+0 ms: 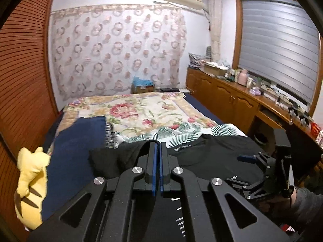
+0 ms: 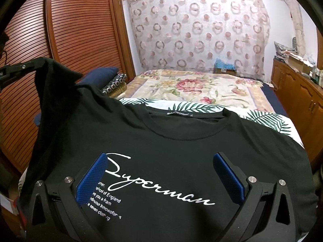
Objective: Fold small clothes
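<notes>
The black tee (image 2: 171, 151) lies chest-up on the bed (image 2: 201, 88), collar at 12 o'clock. The left gripper (image 1: 157, 147) is clenched on the sleeve (image 2: 54, 70), lifted at 10 o'clock. The right gripper (image 2: 159, 173) hovers agape over the print, grasping nothing. The cloth looks light and limp, so it will likely sag; pinching hems or the shoulder seam seems best.

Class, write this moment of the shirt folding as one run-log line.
left gripper: shut on black T-shirt sleeve, lifted | right gripper: open above chest print | shirt on bed
</notes>
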`<state>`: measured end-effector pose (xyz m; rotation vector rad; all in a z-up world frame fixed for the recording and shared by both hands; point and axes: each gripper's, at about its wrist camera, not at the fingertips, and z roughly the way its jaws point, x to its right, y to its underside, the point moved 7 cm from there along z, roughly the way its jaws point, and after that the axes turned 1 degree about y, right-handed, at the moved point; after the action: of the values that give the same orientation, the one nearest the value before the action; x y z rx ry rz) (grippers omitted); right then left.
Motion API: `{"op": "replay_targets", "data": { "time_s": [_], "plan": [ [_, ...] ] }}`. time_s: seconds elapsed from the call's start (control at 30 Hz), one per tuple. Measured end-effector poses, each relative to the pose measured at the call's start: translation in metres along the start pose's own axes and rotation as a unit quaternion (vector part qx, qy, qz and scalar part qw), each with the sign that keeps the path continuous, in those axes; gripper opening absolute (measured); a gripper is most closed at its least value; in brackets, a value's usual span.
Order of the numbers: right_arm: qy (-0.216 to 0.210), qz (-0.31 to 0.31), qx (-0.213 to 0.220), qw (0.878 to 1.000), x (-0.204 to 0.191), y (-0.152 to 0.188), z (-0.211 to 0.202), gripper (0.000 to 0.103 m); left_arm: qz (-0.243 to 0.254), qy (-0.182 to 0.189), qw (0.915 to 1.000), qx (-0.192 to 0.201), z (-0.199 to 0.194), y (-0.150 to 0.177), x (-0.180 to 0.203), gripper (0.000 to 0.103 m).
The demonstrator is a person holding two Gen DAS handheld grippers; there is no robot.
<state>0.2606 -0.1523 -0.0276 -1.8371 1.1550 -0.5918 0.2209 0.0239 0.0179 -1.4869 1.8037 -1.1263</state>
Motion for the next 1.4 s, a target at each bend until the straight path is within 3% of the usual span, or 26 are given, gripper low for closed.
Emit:
{"op": "replay_targets", "data": {
  "time_s": [0.13,0.2,0.27,0.33,0.43,0.6,0.67,0.83,1.07,1.4],
  "plan": [
    [0.006,0.004,0.003,1.0,0.005,0.002,-0.004,0.103,0.008,0.008,0.9994,-0.033,0.024,0.008,0.007,0.003],
    [0.009,0.006,0.002,1.0,0.006,0.003,-0.004,0.103,0.002,0.006,0.9991,-0.042,0.026,0.013,0.004,0.013],
    [0.01,0.005,0.0,1.0,0.006,0.005,-0.004,0.103,-0.006,-0.001,0.9993,-0.038,0.021,0.017,-0.006,0.04],
    [0.003,0.004,-0.005,1.0,0.003,0.006,-0.002,0.103,-0.01,-0.012,0.9993,-0.034,0.016,0.019,-0.012,0.048],
    [-0.016,0.0,-0.01,1.0,-0.002,0.002,0.001,0.101,-0.022,-0.036,0.9986,-0.033,0.002,0.031,-0.034,0.077],
    [-0.062,-0.02,-0.018,0.998,-0.017,-0.013,0.011,0.088,-0.041,-0.069,0.9962,-0.034,-0.02,0.058,-0.062,0.078],
    [-0.074,-0.035,-0.022,0.996,-0.025,-0.018,0.018,0.077,-0.049,-0.091,0.9941,-0.032,-0.028,0.068,-0.073,0.078],
    [-0.114,-0.072,-0.039,0.99,-0.052,-0.027,0.041,0.06,-0.065,-0.106,0.9916,-0.036,-0.039,0.085,-0.088,0.078],
    [-0.146,-0.099,-0.07,0.982,-0.058,-0.033,0.07,0.045,-0.071,-0.112,0.9905,-0.035,-0.041,0.094,-0.092,0.078],
    [-0.196,-0.118,-0.104,0.968,-0.073,-0.043,0.097,0.041,-0.073,-0.094,0.9922,-0.034,-0.036,0.097,-0.087,0.078]
  ]
}}
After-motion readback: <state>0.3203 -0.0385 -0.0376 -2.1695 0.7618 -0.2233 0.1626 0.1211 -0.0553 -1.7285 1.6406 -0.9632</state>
